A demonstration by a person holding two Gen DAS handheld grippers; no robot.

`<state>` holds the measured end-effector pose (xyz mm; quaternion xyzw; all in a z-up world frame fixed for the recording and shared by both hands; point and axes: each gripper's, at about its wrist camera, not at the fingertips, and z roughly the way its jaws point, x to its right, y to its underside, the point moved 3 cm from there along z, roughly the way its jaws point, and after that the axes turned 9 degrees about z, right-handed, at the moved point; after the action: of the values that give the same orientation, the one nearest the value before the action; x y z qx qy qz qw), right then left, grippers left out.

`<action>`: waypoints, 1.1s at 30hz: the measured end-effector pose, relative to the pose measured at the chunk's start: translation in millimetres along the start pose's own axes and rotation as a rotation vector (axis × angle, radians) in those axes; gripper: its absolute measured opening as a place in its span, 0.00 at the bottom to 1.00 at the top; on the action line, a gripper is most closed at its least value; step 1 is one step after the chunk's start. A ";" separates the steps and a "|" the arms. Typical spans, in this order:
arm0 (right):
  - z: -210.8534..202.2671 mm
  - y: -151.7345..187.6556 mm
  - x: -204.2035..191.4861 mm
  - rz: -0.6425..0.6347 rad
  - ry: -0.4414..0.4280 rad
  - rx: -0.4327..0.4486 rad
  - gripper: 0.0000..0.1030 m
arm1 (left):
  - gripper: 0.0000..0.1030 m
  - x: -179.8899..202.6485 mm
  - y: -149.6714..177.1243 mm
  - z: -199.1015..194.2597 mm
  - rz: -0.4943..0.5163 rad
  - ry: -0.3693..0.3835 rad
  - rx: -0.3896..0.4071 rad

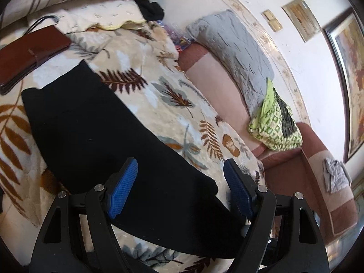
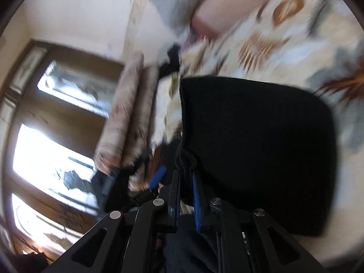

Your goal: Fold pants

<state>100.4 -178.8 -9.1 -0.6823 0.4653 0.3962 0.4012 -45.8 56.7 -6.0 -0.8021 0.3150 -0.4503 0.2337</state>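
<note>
Two hand-held grippers here. The right hand-held gripper is pinched onto a bunched edge of the black pants. The left hand-held gripper is spread wide over them on the leaf-print blanket, gripping nothing.

Left gripper jaws wide apart, empty; right gripper clamped on fabric.

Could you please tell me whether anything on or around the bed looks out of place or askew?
Mostly clutter: a brown leather folder lies on the leaf-print blanket beside the black pants, and a green patterned cloth hangs crumpled over the sofa back. The pants lie slanted but flat.
</note>
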 end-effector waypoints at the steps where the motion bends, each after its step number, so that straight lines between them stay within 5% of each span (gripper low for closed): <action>1: 11.9 -0.2 0.7 -0.004 0.020 -0.014 0.09 | 0.76 2.6 -0.1 0.4 0.014 0.009 0.001; 11: 54.7 9.9 24.5 -0.021 0.147 -0.094 0.11 | 0.76 6.0 0.1 6.4 0.024 0.024 -0.019; 16: 11.0 18.5 5.7 -0.080 0.138 -0.087 0.17 | 0.76 33.9 -4.0 9.3 0.144 0.108 -0.053; 18: -24.9 16.3 -3.6 -0.193 0.250 -0.057 0.18 | 0.76 54.1 -3.2 13.5 0.219 0.181 -0.082; 21: -60.3 8.0 -1.0 -0.377 0.444 -0.007 0.24 | 0.76 88.3 7.3 41.2 0.302 0.297 -0.239; 24: -78.6 -1.5 12.2 -0.527 0.515 0.006 0.25 | 0.76 111.2 16.6 73.3 0.373 0.286 -0.331; 27: -70.1 -9.6 21.1 -0.661 0.517 -0.037 0.26 | 0.70 91.8 36.8 119.3 0.347 0.137 -0.523; 33: -36.5 -28.2 24.2 -0.818 0.523 -0.083 0.26 | 0.65 64.9 29.4 120.8 0.141 0.196 -0.502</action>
<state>139.5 -213.0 -12.9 -0.9015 0.2278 0.0396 0.3660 76.3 0.8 -46.7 -0.7636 0.4928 -0.4164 0.0267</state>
